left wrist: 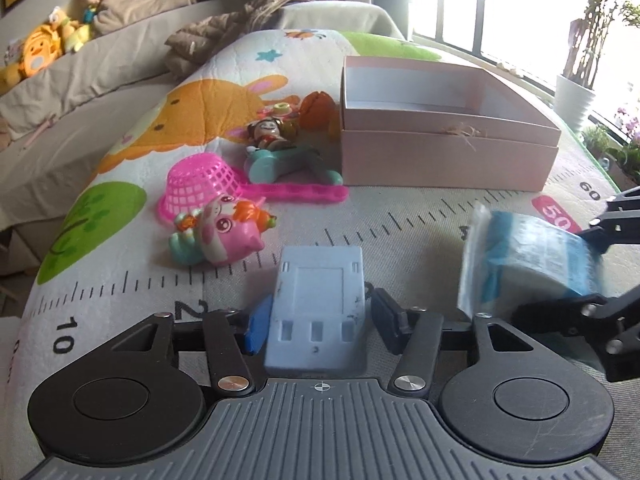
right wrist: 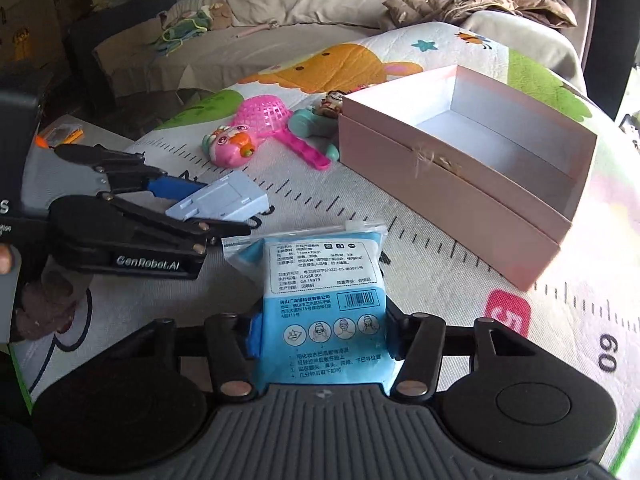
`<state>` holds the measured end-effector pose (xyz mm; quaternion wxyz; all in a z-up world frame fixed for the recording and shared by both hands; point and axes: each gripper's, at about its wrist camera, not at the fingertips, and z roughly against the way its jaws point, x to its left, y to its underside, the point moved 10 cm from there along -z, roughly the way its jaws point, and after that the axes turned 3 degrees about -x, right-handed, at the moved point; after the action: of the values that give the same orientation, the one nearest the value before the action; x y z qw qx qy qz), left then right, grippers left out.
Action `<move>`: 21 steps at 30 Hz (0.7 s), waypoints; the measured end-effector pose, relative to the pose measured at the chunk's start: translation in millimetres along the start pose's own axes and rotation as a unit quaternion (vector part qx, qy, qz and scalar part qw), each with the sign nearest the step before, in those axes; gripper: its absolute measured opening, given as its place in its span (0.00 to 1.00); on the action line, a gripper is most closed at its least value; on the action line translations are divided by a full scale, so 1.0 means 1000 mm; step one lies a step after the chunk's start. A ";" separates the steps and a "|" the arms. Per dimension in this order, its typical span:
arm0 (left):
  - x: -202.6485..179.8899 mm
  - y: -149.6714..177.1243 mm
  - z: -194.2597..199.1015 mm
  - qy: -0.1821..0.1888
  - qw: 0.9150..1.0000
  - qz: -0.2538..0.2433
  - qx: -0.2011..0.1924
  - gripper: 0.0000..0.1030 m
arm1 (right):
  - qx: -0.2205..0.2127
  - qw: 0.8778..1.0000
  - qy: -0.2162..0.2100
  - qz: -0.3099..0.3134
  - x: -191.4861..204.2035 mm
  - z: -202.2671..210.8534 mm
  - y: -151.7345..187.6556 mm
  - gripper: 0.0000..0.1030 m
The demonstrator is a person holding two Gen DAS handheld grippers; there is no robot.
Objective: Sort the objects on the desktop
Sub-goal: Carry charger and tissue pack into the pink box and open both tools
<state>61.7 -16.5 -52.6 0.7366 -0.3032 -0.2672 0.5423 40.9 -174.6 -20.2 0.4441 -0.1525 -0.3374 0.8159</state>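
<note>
Resting on a printed play mat (left wrist: pixel 360 216), the pink box (left wrist: pixel 448 128) stands open, its white inside bare, and serves as the landmark for everything else. Just in front of the box and well toward the viewer, the left gripper (left wrist: pixel 316 320) has its jaws closed against the sides of a pale blue plastic stand (left wrist: pixel 320 304), one blue pad touching each edge. From the right wrist view the same stand (right wrist: pixel 224 200) sits tilted between those fingers, left of the box. The right gripper (right wrist: pixel 320 336) is clamped on a blue packet of face masks (right wrist: pixel 320 300), which points toward the box's near long side; in the left wrist view that packet (left wrist: pixel 520 260) appears blurred, below the box's front right corner. Beside the box's left wall lie a teal scooter toy with a small doll (left wrist: pixel 280 152) and, just past them, an orange toy (left wrist: pixel 320 112). Further left of the box lies a pink scoop net (left wrist: pixel 208 188), mouth down, with a pink pig toy (left wrist: pixel 224 232) touching its rim.
</note>
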 end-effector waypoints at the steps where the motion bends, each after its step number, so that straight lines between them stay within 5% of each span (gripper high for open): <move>1: -0.001 0.001 0.003 -0.003 1.000 -0.007 -0.001 0.51 | 0.000 1.000 0.007 0.000 0.000 0.007 0.004 0.52; 6: -0.013 -0.008 0.038 0.003 0.999 -0.036 -0.032 0.51 | -0.034 0.999 0.021 -0.010 0.000 0.056 0.010 0.51; 13: -0.037 -0.108 0.080 0.031 0.987 -0.037 -0.151 0.51 | -0.179 0.980 0.065 -0.057 -0.048 0.146 -0.078 0.51; 18: -0.052 -0.183 0.034 0.025 0.980 -0.011 -0.197 0.61 | -0.200 0.969 0.089 -0.110 -0.107 0.118 -0.143 0.54; 19: -0.049 -0.190 0.021 0.021 0.981 -0.002 -0.191 0.70 | -0.193 0.970 0.095 -0.112 -0.119 0.103 -0.154 0.61; 21: -0.035 -0.189 0.004 0.017 0.987 0.022 -0.159 0.73 | -0.172 0.968 0.129 -0.125 -0.140 0.079 -0.161 0.67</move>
<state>170.1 -92.2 86.7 0.6714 -0.4310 -0.3307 0.5040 175.9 -262.5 139.9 0.5497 -0.2872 -0.4292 0.6566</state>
